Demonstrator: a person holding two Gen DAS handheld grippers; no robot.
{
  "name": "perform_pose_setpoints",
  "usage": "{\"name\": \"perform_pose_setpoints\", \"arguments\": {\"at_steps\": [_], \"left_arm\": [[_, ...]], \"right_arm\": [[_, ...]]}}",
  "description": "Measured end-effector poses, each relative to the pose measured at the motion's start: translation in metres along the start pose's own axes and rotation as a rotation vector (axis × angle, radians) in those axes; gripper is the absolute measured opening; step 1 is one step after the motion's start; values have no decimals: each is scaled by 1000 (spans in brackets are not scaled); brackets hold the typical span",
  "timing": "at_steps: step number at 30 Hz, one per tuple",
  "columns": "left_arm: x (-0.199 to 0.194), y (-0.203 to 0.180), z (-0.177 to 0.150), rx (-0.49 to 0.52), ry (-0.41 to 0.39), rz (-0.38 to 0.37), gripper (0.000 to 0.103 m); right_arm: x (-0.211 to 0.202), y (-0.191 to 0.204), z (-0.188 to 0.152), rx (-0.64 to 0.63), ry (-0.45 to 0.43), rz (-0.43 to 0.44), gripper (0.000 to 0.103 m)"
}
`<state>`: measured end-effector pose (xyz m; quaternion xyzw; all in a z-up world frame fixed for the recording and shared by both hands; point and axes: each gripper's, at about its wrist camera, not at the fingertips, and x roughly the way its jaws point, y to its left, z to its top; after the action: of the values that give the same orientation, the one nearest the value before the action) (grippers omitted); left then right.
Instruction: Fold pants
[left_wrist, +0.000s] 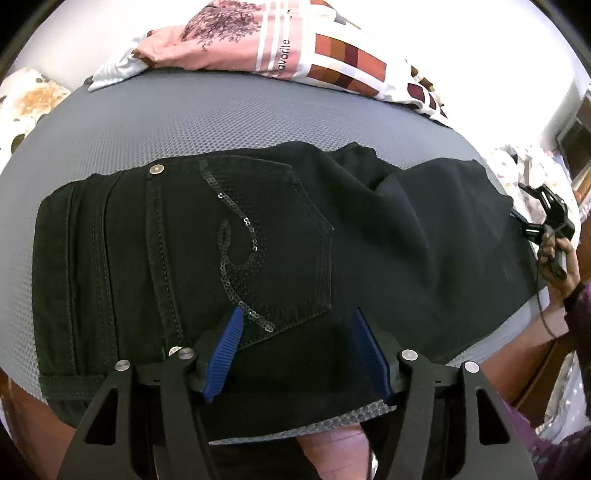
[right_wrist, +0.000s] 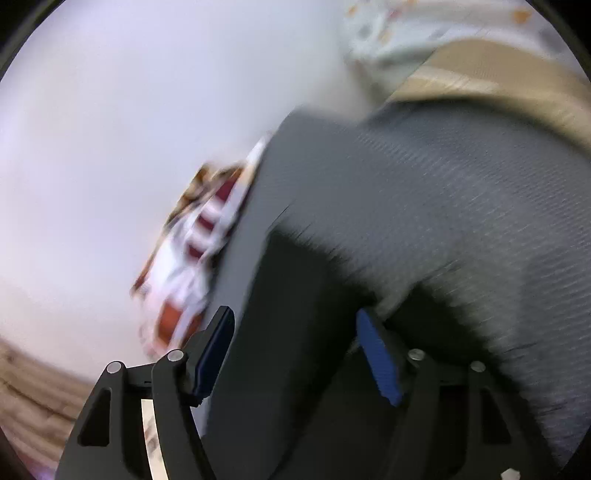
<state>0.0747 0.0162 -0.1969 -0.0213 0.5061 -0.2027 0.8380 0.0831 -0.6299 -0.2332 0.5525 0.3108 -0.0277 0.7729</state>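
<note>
Black pants (left_wrist: 258, 240) lie folded lengthwise across a grey mesh mat (left_wrist: 207, 118), waistband at left, sequinned back pocket (left_wrist: 243, 240) facing up, legs running right. My left gripper (left_wrist: 295, 317) is open above the near edge of the pants, just below the pocket, holding nothing. My right gripper (right_wrist: 295, 317) is open and empty over the dark leg end of the pants (right_wrist: 306, 295); its view is motion-blurred. It also shows in the left wrist view (left_wrist: 546, 214) at the far right by the leg end, held in a hand.
A pink and white patterned cloth (left_wrist: 280, 48) lies at the mat's far edge, also blurred in the right wrist view (right_wrist: 199, 240). A floral fabric (left_wrist: 26, 99) sits at far left. A white wall (right_wrist: 110, 129) lies behind.
</note>
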Motion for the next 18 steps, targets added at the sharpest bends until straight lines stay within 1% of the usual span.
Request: {"name": "perform_pose_setpoints", "arguments": {"at_steps": [1,2,4,5,6,7,8,10,11,13,16,17,18], "left_arm": [[0,0,0,-2,2,0,64],[0,0,0,-2,5,0,64],[1,-1,1,-3,10,1,65],[1,-1,1,-5,11,2,65],[1,-1,2,-6,12,3,66],[1,-2,2,-6,13,4,67],[1,-2,2,-4,15,4,68],[2,-4,2,6,18,6,69],[2,-4,2,9,18,8,69],[2,-6,1,19,18,15,71],[3,-8,1,26,17,17,72],[3,-8,1,26,17,17,72],[3,-8,1,26,17,16,73]], "right_arm": [[4,3,-5,12,46,88,68],[6,6,-8,19,64,161,68],[-4,14,-14,6,60,293,68],[-11,19,-15,-18,40,341,68],[-18,24,-14,-60,10,298,69],[-19,26,-13,-91,7,234,70],[-18,28,-12,-139,14,127,70],[-19,25,-8,-173,-17,-7,70],[-21,24,-5,-187,-32,-48,70],[-23,17,5,-198,-49,-93,70],[-15,6,19,-196,-34,-135,70],[-10,3,24,-193,-24,-142,70],[-3,-1,26,-193,1,-126,70]]}}
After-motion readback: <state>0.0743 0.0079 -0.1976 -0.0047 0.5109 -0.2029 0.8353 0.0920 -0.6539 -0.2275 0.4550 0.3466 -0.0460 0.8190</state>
